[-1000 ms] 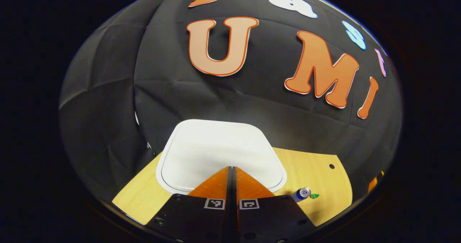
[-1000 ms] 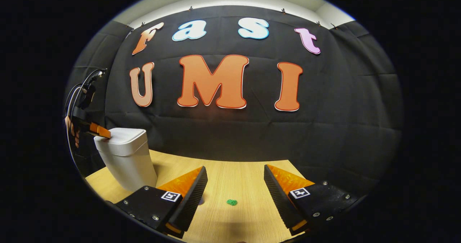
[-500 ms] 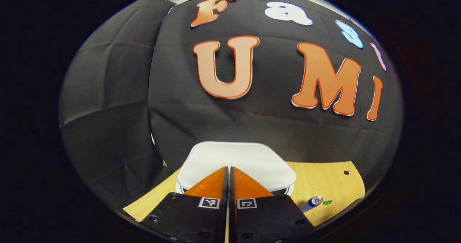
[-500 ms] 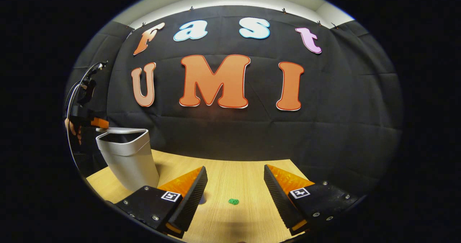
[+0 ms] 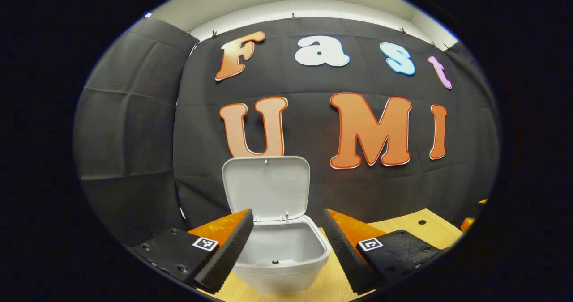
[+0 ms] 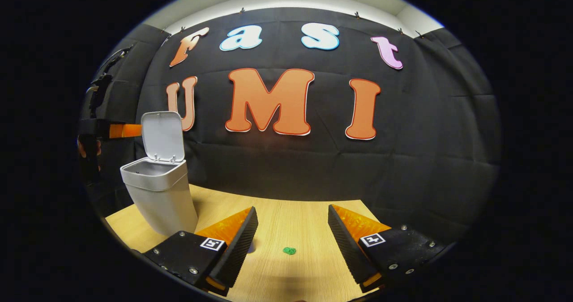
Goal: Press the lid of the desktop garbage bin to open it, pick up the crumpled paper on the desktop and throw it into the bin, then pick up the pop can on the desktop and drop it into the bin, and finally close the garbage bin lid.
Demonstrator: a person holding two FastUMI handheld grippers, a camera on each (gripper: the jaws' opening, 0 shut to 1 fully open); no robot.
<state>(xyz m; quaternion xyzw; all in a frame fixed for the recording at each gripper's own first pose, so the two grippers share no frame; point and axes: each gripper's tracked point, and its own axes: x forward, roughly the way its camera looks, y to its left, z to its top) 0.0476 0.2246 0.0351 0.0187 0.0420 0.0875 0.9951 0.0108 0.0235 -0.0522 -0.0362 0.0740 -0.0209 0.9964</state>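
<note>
Lid [image 5: 266,189] now standing upright, bin [image 5: 282,259] opened; left gripper [image 5: 286,239] spreading wide, empty; right gripper [image 6: 293,239] waiting wide, empty, crumpled paper [image 6: 289,250] next.

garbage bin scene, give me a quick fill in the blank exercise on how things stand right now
1. The lid of the garbage bin stands ____.
2. The fingers of the left tongs are spread ____, the bin between them in the left gripper view.
3. The bin stands on a ____ table.
4. The small scrap lying between the fingers of the right tongs is ____ in colour.

Missing words: open; apart; wooden; green
</note>
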